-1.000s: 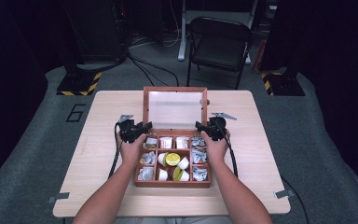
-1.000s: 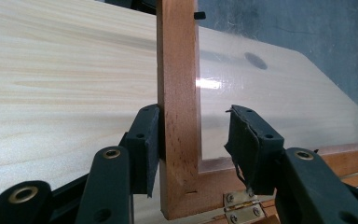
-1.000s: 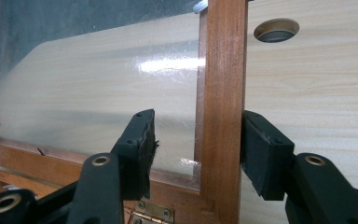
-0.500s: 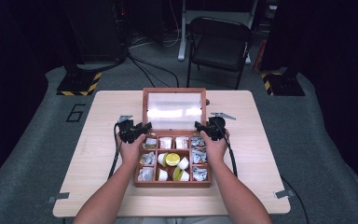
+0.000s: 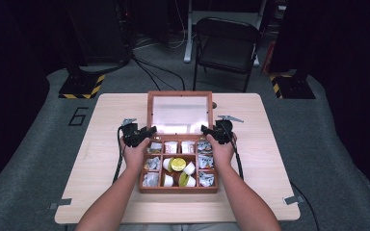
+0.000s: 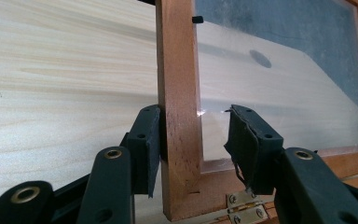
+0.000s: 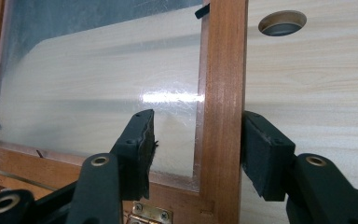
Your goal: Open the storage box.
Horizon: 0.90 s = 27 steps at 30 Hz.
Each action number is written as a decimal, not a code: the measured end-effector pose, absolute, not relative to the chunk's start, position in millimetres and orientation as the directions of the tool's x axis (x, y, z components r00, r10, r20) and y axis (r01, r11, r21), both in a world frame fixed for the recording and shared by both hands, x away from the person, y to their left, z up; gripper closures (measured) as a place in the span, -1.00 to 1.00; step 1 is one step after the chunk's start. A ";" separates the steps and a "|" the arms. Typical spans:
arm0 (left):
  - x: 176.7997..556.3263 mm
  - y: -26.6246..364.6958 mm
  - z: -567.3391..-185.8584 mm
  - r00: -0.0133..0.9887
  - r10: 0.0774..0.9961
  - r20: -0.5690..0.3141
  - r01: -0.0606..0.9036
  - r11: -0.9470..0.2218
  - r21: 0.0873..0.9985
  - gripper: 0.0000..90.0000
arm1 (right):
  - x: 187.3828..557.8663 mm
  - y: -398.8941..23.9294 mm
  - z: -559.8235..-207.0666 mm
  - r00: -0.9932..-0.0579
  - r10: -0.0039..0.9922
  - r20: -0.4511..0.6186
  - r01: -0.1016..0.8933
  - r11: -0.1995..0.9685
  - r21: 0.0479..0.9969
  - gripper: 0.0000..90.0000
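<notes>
- Dark grey carpet surrounds a pale wooden tabletop (image 5: 270,159) at the centre of the high view, with a black folding chair (image 5: 226,45) behind it at the upper middle and a yellow-and-black striped base (image 5: 82,86) at the upper left.
- On the tabletop, just below the middle of the frame, sits a brown wooden box (image 5: 178,188), its compartments holding wrapped packets and small round cups, one with a yellow lid.
- Its hinged lid (image 5: 179,94) stands raised at the box's far edge; it is a wooden frame around a clear pane that reflects light.
- A round hole (image 7: 282,22) in the tabletop shows at the upper right of the right gripper view.
- The left tool (image 5: 147,134) sits at the lid's left side, left of centre in the high view. In the left gripper view its jaws straddle the lid's side rail (image 6: 179,116): 1 pad lies against the rail's outer face, while the other stands off the pane with a gap, so the grip is not tight on both sides.
- The right tool (image 5: 207,130) sits at the lid's right side. In the right gripper view 1 pad is at the outer face of the right rail (image 7: 221,107), and the inner pad stands clear of the pane.
- Brass hinges (image 6: 242,205) show at the lid's foot in the left gripper view.
- Both forearms enter from the bottom edge of the high view.
</notes>
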<state>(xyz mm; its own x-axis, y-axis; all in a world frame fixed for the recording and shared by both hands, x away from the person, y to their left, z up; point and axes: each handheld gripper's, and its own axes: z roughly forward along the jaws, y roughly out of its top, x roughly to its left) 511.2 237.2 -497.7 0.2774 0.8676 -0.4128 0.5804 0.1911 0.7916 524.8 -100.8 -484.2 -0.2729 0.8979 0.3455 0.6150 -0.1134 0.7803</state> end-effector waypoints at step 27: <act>519.9 240.1 -499.6 0.237 0.846 -0.477 0.656 0.223 0.721 0.19 | 535.7 -102.0 -485.6 -0.213 0.889 0.405 0.700 -0.150 0.698 0.04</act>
<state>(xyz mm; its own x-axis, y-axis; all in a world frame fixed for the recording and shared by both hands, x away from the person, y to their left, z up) 519.9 240.1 -499.6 0.2373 0.8460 -0.4774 0.6565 0.2226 0.7207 535.7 -102.0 -485.6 -0.2128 0.8893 0.4047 0.7001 -0.1502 0.6981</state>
